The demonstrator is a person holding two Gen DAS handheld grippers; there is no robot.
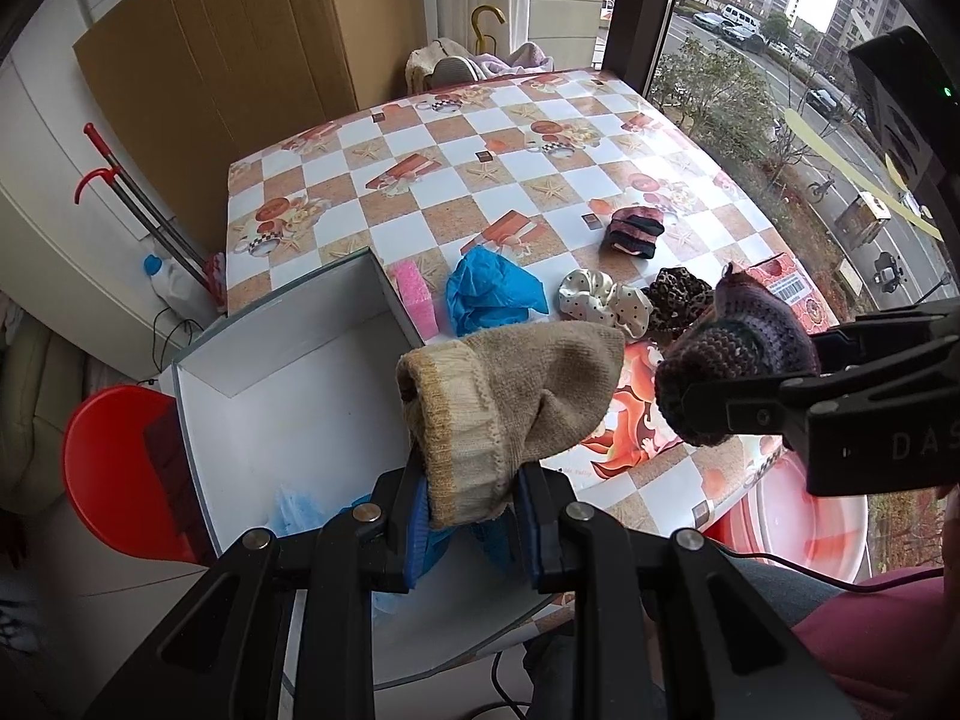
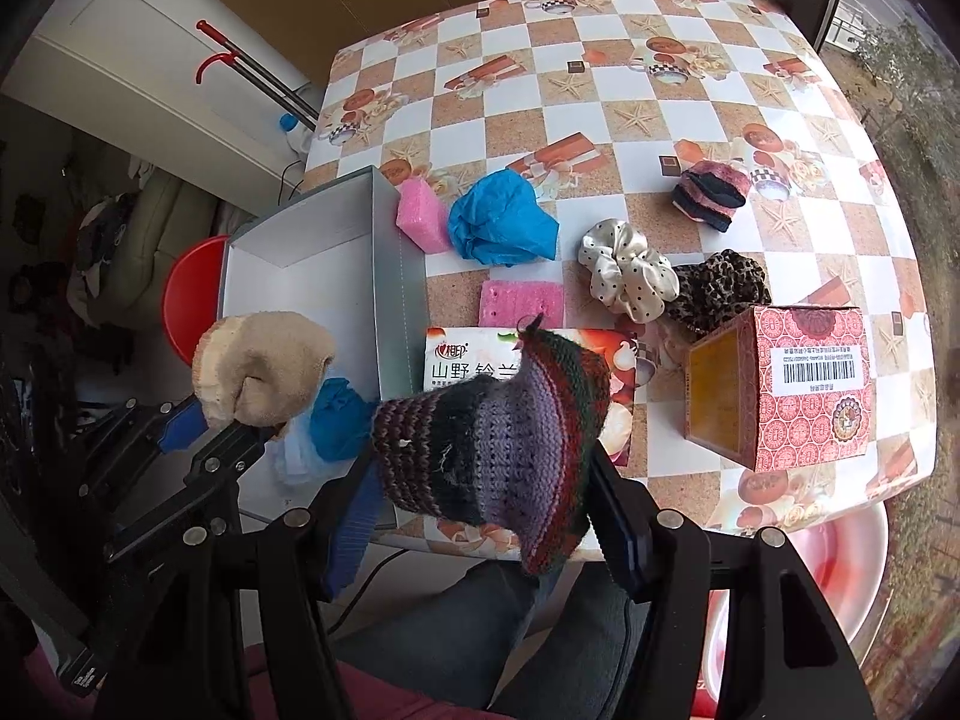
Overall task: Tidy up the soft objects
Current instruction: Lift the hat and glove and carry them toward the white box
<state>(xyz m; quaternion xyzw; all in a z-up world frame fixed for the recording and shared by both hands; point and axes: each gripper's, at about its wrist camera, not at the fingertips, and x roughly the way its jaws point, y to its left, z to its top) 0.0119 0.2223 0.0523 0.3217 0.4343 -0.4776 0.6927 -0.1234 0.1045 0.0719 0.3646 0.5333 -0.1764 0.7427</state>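
Meanwhile, the left gripper (image 1: 474, 516) clamps a beige sock (image 1: 510, 402) above the open grey box (image 1: 282, 372), and the right gripper (image 2: 486, 516) grips a striped knit piece (image 2: 498, 426) over the desk's (image 2: 600, 90) near edge. Either limp item could snag a finger on release and miss the box. Scrunchies (image 2: 630, 276), sponges and blue bags dot the checked cloth beside a street-facing window.

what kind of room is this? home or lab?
Most likely a home, an apartment room several floors up. A patterned tablecloth covers the table, a window looks down on a street with parked cars, and a mop leans by a wall. No lab gear is visible beyond the grippers.
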